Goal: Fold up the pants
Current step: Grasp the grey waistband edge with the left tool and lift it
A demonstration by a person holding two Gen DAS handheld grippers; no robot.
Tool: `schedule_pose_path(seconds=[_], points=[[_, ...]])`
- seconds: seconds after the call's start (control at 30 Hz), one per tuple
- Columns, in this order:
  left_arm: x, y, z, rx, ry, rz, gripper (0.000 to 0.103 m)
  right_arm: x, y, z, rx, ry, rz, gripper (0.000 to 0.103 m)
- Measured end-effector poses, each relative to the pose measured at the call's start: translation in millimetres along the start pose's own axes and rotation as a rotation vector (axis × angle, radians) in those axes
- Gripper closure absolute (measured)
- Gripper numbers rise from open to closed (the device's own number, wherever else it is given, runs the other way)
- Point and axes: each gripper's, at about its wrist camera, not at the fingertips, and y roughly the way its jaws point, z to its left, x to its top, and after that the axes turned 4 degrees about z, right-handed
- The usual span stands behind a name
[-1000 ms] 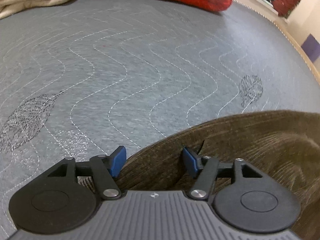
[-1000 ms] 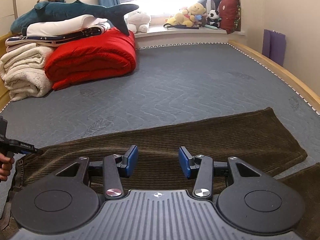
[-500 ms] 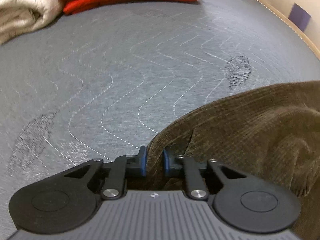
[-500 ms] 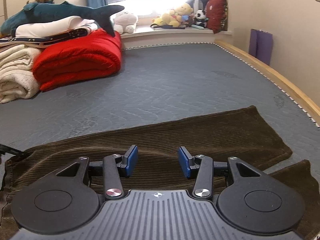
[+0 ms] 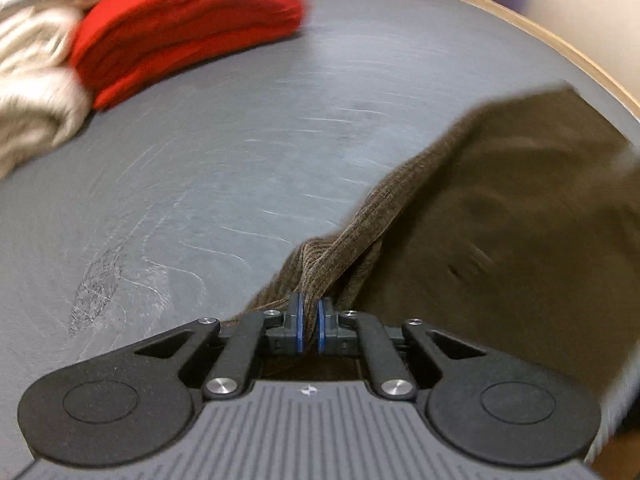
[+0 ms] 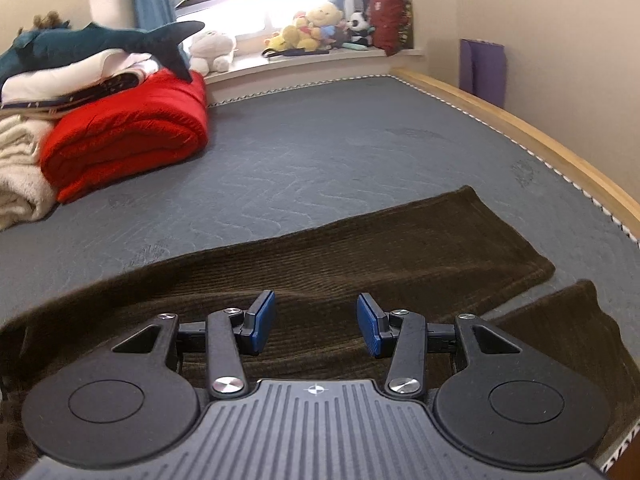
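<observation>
Grey mattress (image 6: 340,152), wood rail on its right edge. Brown corduroy pants (image 6: 360,256) spread flat across the near side, legs toward the rail. Red quilt (image 6: 124,140) folded far left. Left gripper (image 5: 308,322) clamped on a bunched pants edge, fabric pulled taut off the mattress. Right gripper (image 6: 316,324) jaws apart, empty, over the pants.

brown ribbed corduroy pants (image 6: 360,256); grey mattress (image 6: 320,160) with pale wavy stitching; red quilt (image 6: 124,140) far left; blue gripper pads (image 6: 262,320); teal shark (image 6: 100,42).
</observation>
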Motion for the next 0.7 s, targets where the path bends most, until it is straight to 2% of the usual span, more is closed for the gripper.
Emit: schedule_pose_path(seconds=[0.07,0.13,0.23,0.3,0.33,0.37,0.43,0.47,0.6,0.7], points=[[-27.5,-31.5,-17.3,-0.025,0.078,-0.022,0.096,-2.7,-4.7,-8.1,0.009,0.046,0.002,0.056],[-60.2,-51.1,-30.3,-0.059,0.125,-0.002,0.096,-4.3,-7.3,-15.2,0.02,0.096,0.014,0.056],[-104.0,-41.2,-46.6,-0.094,0.172,0.113,0.096,-10.1,-13.0,-26.3,0.027,0.125,0.021,0.056],[-117.3,-27.0,-53.5,-0.084,0.194,0.182,0.094,-12.7,-15.6,-31.9,0.007,0.111,0.017,0.056],[-117.1,-25.2,-54.5,-0.084,0.189,0.188,0.093,-13.8,-16.0,-34.5,-0.004,0.108,0.018,0.056],[-114.8,-26.1,-52.1,-0.097,0.164,0.18,0.089,-15.1,-15.6,-38.7,-0.017,0.112,0.022,0.056],[-110.3,-29.2,-40.3,-0.15,0.075,0.164,0.073,-17.9,-13.6,-49.1,-0.032,0.143,0.04,0.056],[-109.1,-30.3,-31.1,-0.174,0.026,0.157,0.061,-20.0,-12.7,-55.1,-0.033,0.169,0.052,0.056],[-106.0,-34.9,-11.5,-0.234,-0.096,0.16,0.06,-23.9,-12.8,-76.4,-0.034,0.243,0.067,0.056],[-105.0,-30.1,-4.6,-0.27,-0.137,0.176,0.058,-29.6,-16.6,-90.8,-0.047,0.267,0.063,0.056]])
